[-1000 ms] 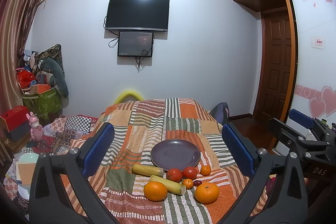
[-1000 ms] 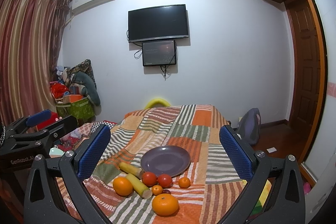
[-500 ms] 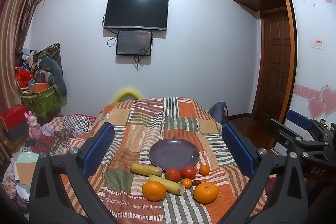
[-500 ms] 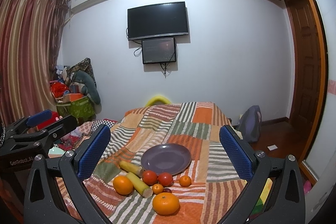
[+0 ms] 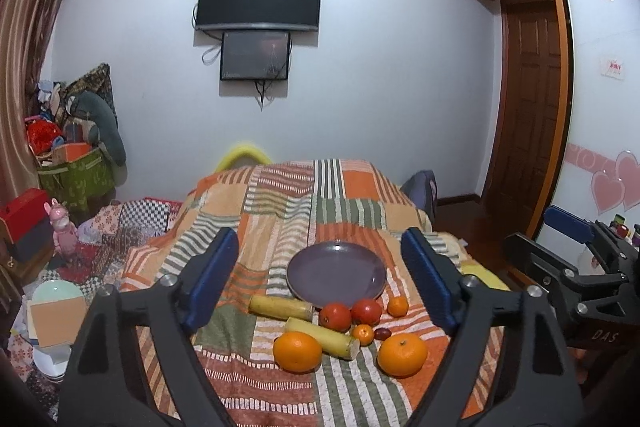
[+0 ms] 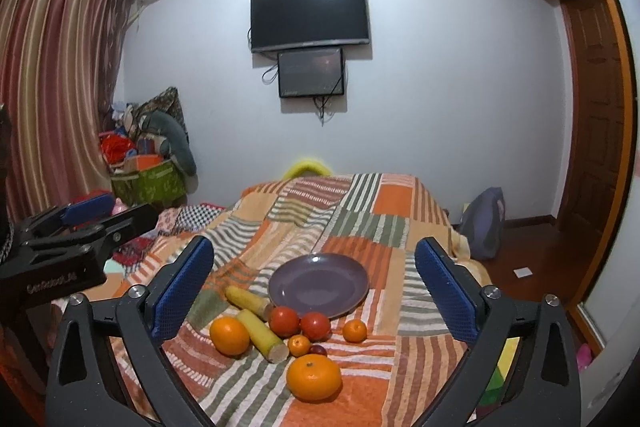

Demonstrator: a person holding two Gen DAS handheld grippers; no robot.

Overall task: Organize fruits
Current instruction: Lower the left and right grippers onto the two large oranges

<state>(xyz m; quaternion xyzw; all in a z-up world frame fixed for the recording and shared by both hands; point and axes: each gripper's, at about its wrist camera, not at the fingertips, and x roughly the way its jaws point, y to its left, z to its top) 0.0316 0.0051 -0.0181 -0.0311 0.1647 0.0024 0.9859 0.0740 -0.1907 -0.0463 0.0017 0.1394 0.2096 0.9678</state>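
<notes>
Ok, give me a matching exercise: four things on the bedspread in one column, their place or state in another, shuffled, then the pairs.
Things:
1. purple plate
2. dark grape
3. two tomatoes
4. left gripper

Places or states:
A. side by side against the plate's near rim
B. open, holding nothing
C. bare, no fruit on it yet
D. tucked beside a small mandarin, just behind a big orange

Pairs: 1-C, 2-D, 3-A, 4-B
</notes>
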